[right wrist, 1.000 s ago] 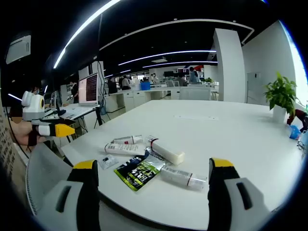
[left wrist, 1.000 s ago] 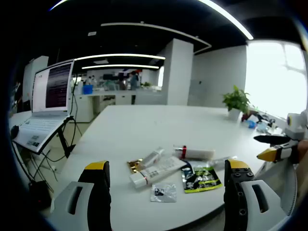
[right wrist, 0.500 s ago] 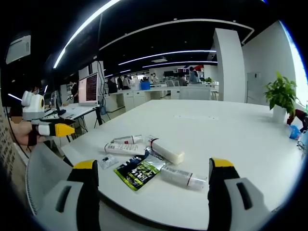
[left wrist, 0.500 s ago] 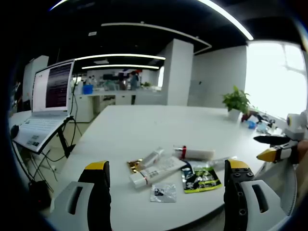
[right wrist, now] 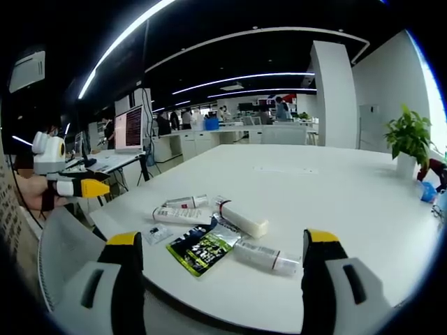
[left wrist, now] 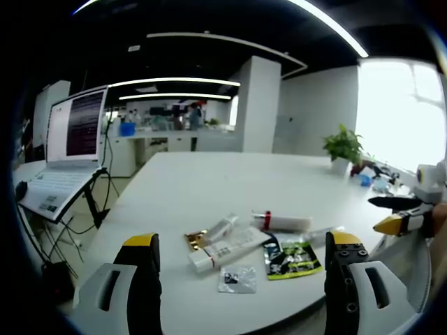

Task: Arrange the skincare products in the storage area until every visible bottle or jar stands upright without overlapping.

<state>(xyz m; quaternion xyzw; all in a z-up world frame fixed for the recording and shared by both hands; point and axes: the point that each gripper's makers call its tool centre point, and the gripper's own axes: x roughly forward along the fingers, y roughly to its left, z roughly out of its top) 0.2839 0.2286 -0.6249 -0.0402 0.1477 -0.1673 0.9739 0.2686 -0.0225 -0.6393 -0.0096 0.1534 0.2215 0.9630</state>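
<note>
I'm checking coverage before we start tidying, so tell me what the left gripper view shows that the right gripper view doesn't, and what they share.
Left gripper view alone: a gold-coloured sachet tucked against the tubes, and the right gripper coming in at the right edge.

Right gripper view alone: the left gripper at the left edge, with a hand behind it.

Both: the white table, the long white tube, the red-banded bottle lying on its side, the green and black sachet, the small clear packet, the potted plant and the laptop. Each view's own jaws stand apart.

We see a smooth matt white table (left wrist: 209,181), a glossy green-and-black foil sachet (left wrist: 291,257), and white plastic tubes (left wrist: 225,249).
</note>
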